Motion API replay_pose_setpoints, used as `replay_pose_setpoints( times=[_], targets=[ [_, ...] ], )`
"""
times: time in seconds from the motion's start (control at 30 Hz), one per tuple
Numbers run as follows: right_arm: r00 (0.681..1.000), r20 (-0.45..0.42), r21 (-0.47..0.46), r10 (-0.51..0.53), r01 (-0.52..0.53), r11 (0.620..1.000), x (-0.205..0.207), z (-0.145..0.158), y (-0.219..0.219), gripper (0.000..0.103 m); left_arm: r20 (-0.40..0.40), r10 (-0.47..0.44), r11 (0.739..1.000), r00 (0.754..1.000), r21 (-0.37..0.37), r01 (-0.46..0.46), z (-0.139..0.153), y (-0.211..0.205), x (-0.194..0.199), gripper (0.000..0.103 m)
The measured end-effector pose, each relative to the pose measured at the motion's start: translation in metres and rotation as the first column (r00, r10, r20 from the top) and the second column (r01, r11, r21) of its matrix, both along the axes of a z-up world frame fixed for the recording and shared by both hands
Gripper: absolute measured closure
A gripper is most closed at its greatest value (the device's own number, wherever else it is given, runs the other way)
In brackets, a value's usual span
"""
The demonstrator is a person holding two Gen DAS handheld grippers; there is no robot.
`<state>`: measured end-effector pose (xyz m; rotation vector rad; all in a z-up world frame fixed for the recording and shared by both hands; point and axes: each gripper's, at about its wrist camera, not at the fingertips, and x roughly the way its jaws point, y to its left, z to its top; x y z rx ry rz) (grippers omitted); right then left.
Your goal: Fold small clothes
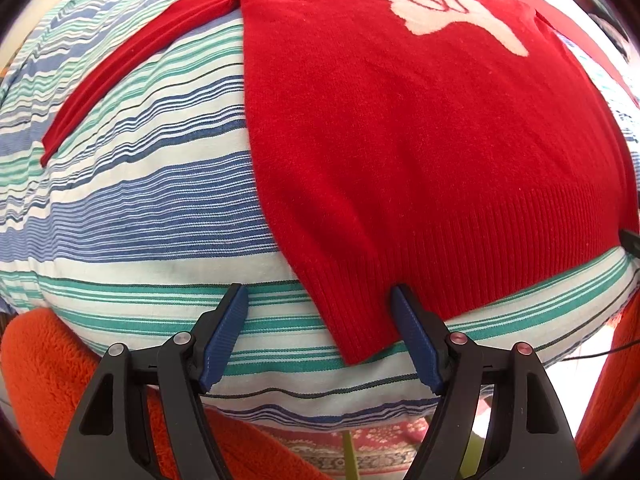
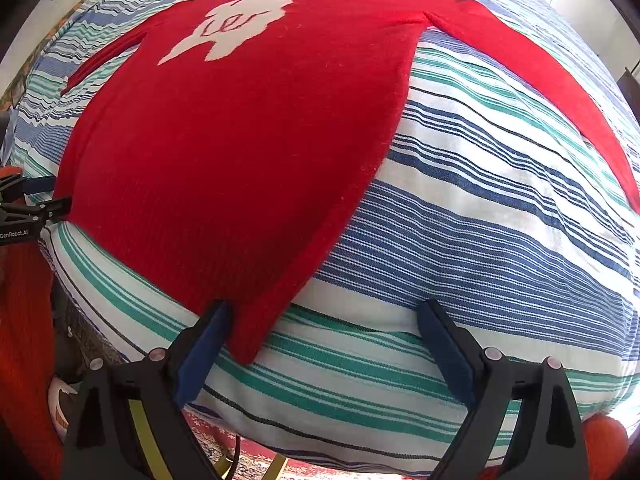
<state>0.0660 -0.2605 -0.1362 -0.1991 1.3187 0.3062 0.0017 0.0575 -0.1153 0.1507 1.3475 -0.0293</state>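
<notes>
The top of the red sweater (image 1: 400, 120) ran out of the left wrist view, its white animal motif (image 1: 432, 4) cut at the frame edge; the right wrist view showed the collar but only a sliver of the far sleeve. The sweater lay flat and face up on the striped cloth (image 1: 140, 208), long axis running away from both cameras — ribbed hem nearest, neck farthest, sleeves splayed outward. The left gripper (image 1: 320, 300) stood with jaws apart over the hem's left corner, nothing pinched; the right gripper (image 2: 324, 312) hung equally wide over the other corner. Below the cloth's near edge showed a patterned rug (image 1: 360, 444) and fuzzy orange fabric (image 1: 40, 380) — what that fabric belonged to was unclear.
</notes>
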Motion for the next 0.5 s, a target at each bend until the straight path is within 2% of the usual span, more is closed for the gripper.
replay_pose_setpoints(
  times=[0.17, 0.27, 0.37, 0.47, 0.5],
  targets=[
    [1.0, -0.003, 0.001, 0.0, 0.0, 1.0, 0.001, 0.0, 0.0, 0.009, -0.021, 0.01, 1.0, 1.0, 0.005, -0.01, 0.007, 0.002, -0.006, 0.022],
    [0.999, -0.049, 0.014, -0.016, 0.017, 1.0, 0.002, 0.003, 0.0, 0.009, -0.024, 0.029, 0.999, 0.999, -0.024, -0.029, 0.022, 0.009, -0.017, 0.023],
    [0.996, -0.085, 0.03, -0.041, 0.044, 0.999, 0.0, 0.017, -0.015, 0.01, 0.025, 0.073, 0.992, 0.997, -0.102, -0.07, 0.042, 0.026, -0.02, 0.023],
    [0.994, -0.025, 0.093, -0.107, 0.109, 0.99, 0.003, 0.044, -0.046, 0.011, 0.113, 0.177, 0.977, 0.978, -0.144, -0.16, 0.065, 0.057, -0.009, 0.023],
    [0.989, 0.007, 0.12, -0.146, 0.144, 0.982, 0.009, 0.056, -0.061, 0.011, 0.152, 0.238, 0.965, 0.959, -0.152, -0.215, 0.073, 0.073, -0.002, 0.023]
  ],
)
